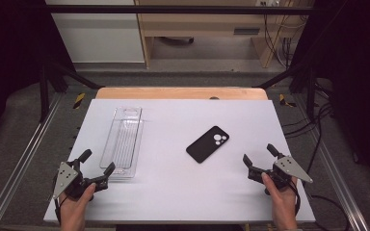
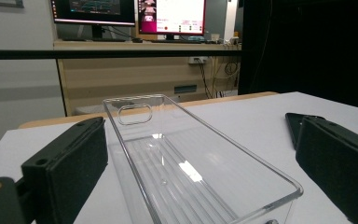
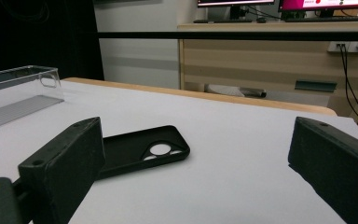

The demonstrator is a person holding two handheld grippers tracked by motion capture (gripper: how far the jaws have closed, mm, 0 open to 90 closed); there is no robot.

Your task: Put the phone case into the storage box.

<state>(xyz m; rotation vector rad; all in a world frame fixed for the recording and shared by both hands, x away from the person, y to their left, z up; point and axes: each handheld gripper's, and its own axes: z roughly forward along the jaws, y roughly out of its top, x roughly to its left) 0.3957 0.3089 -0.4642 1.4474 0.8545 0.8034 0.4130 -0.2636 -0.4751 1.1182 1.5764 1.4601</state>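
Clear plastic tray (image 1: 123,141) is the largest thing on the white table (image 1: 183,192): a long, narrow, see-through box with a ribbed floor and an oval hang-slot in its far end wall. From the high view its long axis runs almost from six to twelve o'clock, leaning a touch toward one at the far end, and it lies in the left half of the table. No brand, label or lettering can be read on it.

Next in size is the black phone case (image 1: 207,144), lying flat near the middle of the table with its open inner side up. Its long axis runs from seven toward one o'clock, and the end with the round camera cut-outs points to one. It bears no legible writing either.

Both grippers sit at the near edge, each in a person's hand. The left gripper (image 1: 96,163) has its jaws spread wide with nothing between the pads; the tray's near end lies just beside its right jaw, stretching off toward twelve to one o'clock, and in the left gripper view (image 2: 200,186) that near end sits between the two jaws without touching them. The right gripper (image 1: 259,153) is likewise spread wide and empty; the phone case lies well apart from it, at about ten o'clock.
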